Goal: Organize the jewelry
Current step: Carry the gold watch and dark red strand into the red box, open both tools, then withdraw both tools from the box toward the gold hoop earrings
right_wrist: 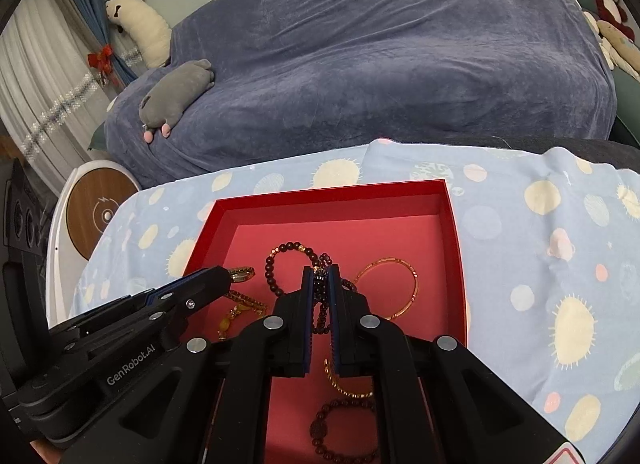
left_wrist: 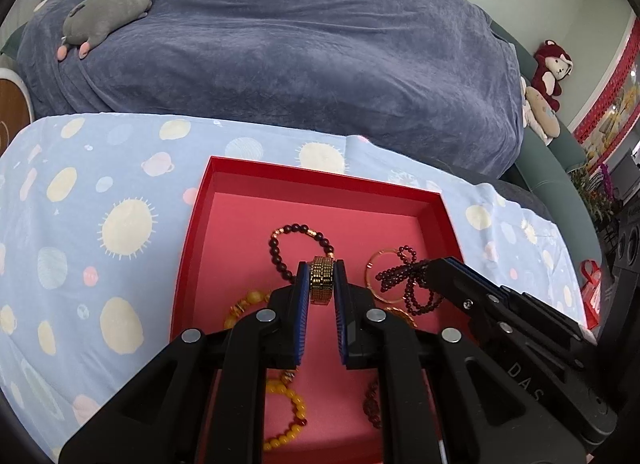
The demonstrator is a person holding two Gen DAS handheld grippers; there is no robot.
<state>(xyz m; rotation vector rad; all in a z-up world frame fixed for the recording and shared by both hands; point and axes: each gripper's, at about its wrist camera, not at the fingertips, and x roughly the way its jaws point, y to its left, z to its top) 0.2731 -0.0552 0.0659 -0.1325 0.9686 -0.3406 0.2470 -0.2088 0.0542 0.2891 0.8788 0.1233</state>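
Note:
An open red box (left_wrist: 320,172) with pink lining lies on a patterned cloth. Over it, my left gripper (left_wrist: 322,276) is shut on a gold link band (left_wrist: 321,282) that stands upright between the blue pads. My right gripper (right_wrist: 320,284) is shut on a dark red bead strand (right_wrist: 319,304), whose loops (left_wrist: 404,284) hang over the lining. In the box lie a dark bead bracelet (left_wrist: 298,242), a thin gold bangle (right_wrist: 390,288), yellow bead bracelets (left_wrist: 290,416) and another dark bracelet (right_wrist: 344,432). The two grippers hover side by side; the right gripper (left_wrist: 436,266) shows at the left view's right edge.
The light blue cloth (left_wrist: 80,224) with planet prints covers the surface around the box. Behind it rises a sofa under a blue blanket (left_wrist: 300,44) with a grey plush toy (left_wrist: 108,10). A round white and wood device (right_wrist: 96,212) stands at the left.

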